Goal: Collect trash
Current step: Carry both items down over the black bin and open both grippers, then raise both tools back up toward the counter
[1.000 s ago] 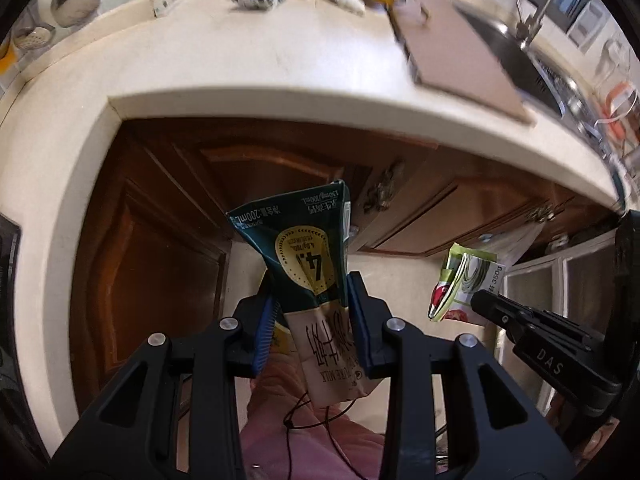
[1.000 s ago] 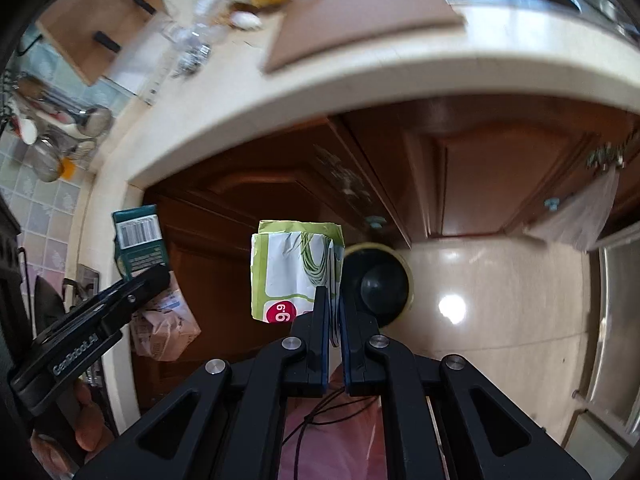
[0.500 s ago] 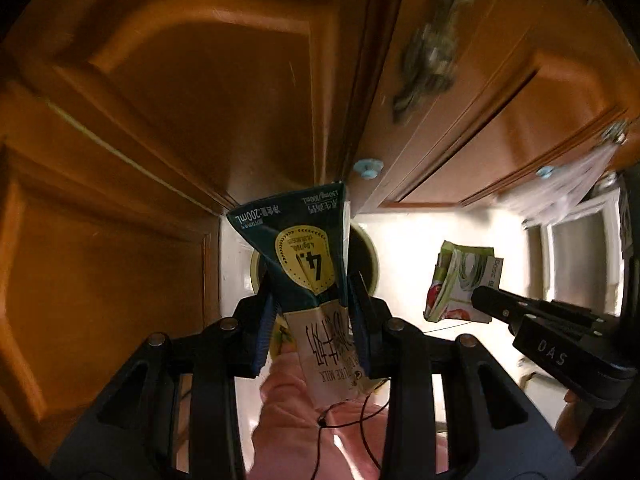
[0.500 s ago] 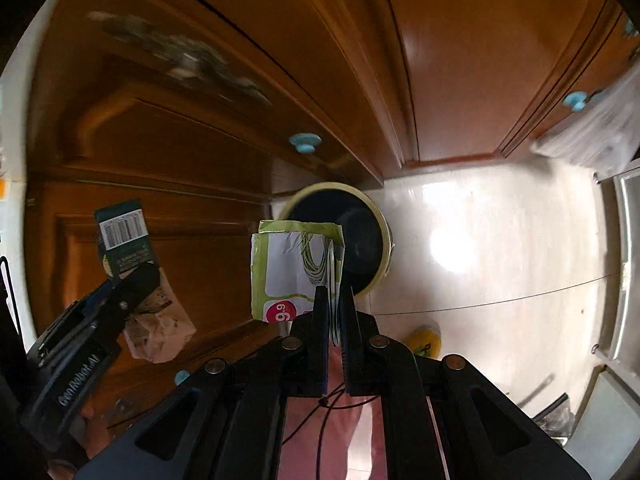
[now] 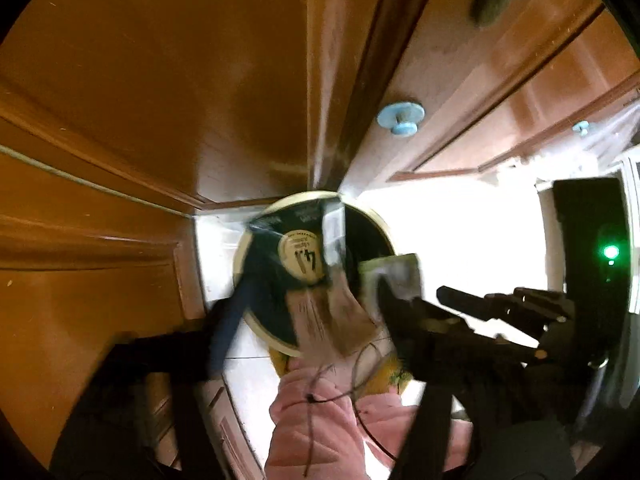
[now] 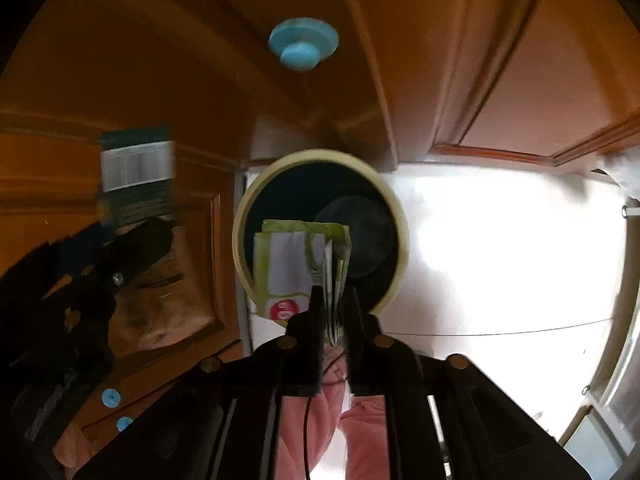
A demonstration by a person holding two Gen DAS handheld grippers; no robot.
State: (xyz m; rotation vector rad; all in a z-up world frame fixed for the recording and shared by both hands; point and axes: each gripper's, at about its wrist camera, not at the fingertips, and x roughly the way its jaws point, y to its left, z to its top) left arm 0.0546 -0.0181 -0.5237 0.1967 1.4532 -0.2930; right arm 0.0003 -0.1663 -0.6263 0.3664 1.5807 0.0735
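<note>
A round bin (image 5: 240,256) with a cream rim and dark inside stands on the floor in the cabinet corner. My left gripper (image 5: 316,320) points down over it, jaws opening wide. The dark green milk carton (image 5: 300,260) is blurred and loose between them, with no pad pressing on it. In the right wrist view my right gripper (image 6: 334,300) hangs over the bin (image 6: 400,216). Its jaws are opening a little, and the folded green-and-white packet (image 6: 288,260) stands between the fingers without being pinched. The carton (image 6: 136,176) shows at the left there.
Brown wooden cabinet doors with blue knobs (image 6: 303,46) (image 5: 400,118) stand close behind and left of the bin. A glossy white floor (image 6: 500,260) spreads to the right. The person's pink clothing (image 6: 296,432) fills the space below both grippers.
Both grippers dropped from counter height to just above the bin. The left jaws sprang wide and let go of the carton. The right jaws parted slightly around the packet.
</note>
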